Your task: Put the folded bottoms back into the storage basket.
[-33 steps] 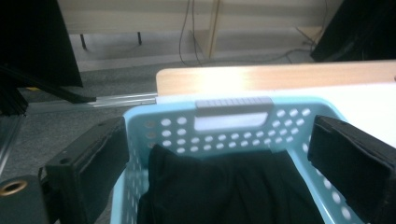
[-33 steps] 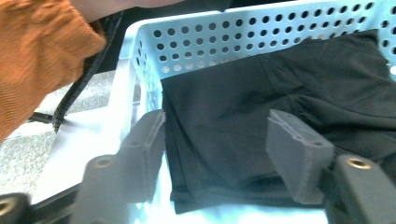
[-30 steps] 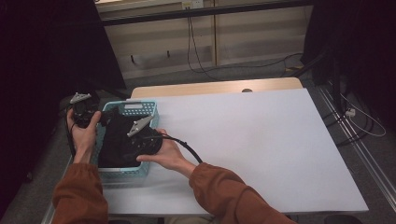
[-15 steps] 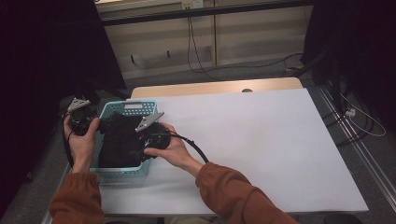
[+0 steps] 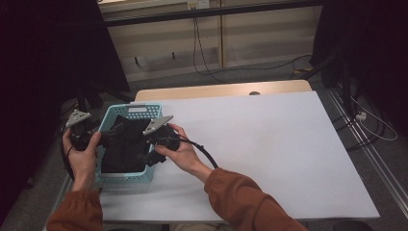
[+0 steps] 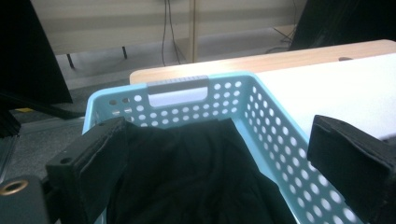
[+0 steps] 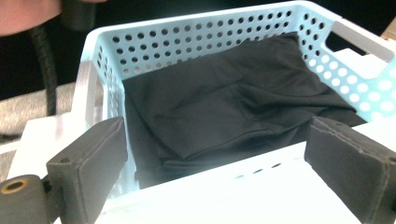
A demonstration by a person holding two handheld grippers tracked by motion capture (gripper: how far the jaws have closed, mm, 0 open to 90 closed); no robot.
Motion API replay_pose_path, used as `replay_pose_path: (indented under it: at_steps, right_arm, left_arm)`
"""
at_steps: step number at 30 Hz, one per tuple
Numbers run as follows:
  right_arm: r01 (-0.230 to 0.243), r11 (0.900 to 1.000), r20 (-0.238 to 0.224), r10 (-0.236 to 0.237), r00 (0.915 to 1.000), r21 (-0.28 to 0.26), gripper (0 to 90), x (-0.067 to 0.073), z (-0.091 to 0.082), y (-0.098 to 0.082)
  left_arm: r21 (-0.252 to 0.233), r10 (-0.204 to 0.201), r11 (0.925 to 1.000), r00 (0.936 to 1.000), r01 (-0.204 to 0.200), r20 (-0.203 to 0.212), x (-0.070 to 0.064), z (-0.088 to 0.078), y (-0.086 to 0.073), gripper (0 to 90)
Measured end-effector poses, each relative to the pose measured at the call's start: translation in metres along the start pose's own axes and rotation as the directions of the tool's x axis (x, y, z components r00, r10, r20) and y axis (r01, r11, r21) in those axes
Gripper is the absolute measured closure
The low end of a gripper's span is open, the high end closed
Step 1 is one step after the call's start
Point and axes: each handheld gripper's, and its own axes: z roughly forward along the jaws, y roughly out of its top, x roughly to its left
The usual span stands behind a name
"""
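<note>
**Both grippers open at a basket holding a black cloth**

I hold a gripper in each hand at the left end of a white counter [image 5: 269, 144]. A pale blue perforated basket [image 5: 126, 111] stands there, near the counter's left edge. A black cloth [image 5: 122, 147] lies folded inside it and covers most of the bottom.

My right gripper [image 5: 155, 144] sits at the basket's right wall, pointing in across the rim. In the right gripper view its jaws stand wide apart and have just been opening; nothing is between them. The basket's near rim [image 7: 243, 172] runs below the gap, and the cloth [image 7: 233, 107] lies beyond it, untouched.

My left gripper [image 5: 86, 132] is at the basket's left side, just beside its wall. In the left gripper view its jaws are also wide apart and hold nothing. The left jaw is over the cloth [image 6: 196, 172]; the right jaw is outside the basket's side wall [image 6: 275, 140], over the counter. The basket's grey handle [image 6: 177, 91] faces me on the far wall.
</note>
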Motion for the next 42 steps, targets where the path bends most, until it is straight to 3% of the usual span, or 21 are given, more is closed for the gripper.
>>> replay_pose_path:
  at_steps: [4,7,14,17,20,25,35,42]
  right_arm:
    - [-0.017,1.000,0.044,0.017,0.9989,0.001,6.5,0.000,-0.004,-0.002]
    - [-0.044,0.999,0.053,0.045,0.9976,-0.011,7.2,-0.003,-0.009,-0.003]
    - [-0.052,0.998,0.090,0.055,0.9944,-0.045,7.3,-0.006,-0.020,-0.009]
    - [-0.060,0.997,0.101,0.066,0.9927,-0.053,8.0,-0.008,-0.025,-0.012]
    - [-0.058,0.996,0.113,0.065,0.9915,-0.062,8.0,-0.009,-0.031,-0.015]
    - [-0.058,0.996,0.141,0.068,0.9876,-0.071,7.4,-0.013,-0.040,-0.020]
    - [-0.074,0.992,0.184,0.091,0.9787,-0.098,3.1,-0.015,-0.057,-0.033]
    - [-0.076,0.991,0.212,0.099,0.9723,-0.113,3.6,-0.017,-0.070,-0.041]
  left_arm:
    - [0.006,0.022,0.9997,0.9997,-0.022,0.007,-0.007,-0.004,-0.001,6.1]
    - [-0.018,0.046,0.9988,0.9986,-0.046,0.025,-0.011,-0.007,-0.002,5.8]
    - [-0.015,0.036,0.9993,0.9981,-0.036,0.050,-0.020,-0.014,-0.002,4.9]
    - [-0.010,0.001,1.0000,0.9995,0.000,0.032,-0.023,-0.018,-0.002,4.7]
    - [-0.003,-0.007,1.0000,0.9994,0.008,0.034,-0.025,-0.022,-0.003,4.8]
    - [-0.007,0.022,0.9997,0.9994,-0.022,0.026,-0.032,-0.030,-0.005,5.6]
    - [-0.012,0.045,0.9989,0.9965,-0.044,0.070,-0.052,-0.039,-0.010,5.5]
    - [-0.033,0.069,0.9973,0.9937,-0.066,0.089,-0.065,-0.035,-0.010,5.4]
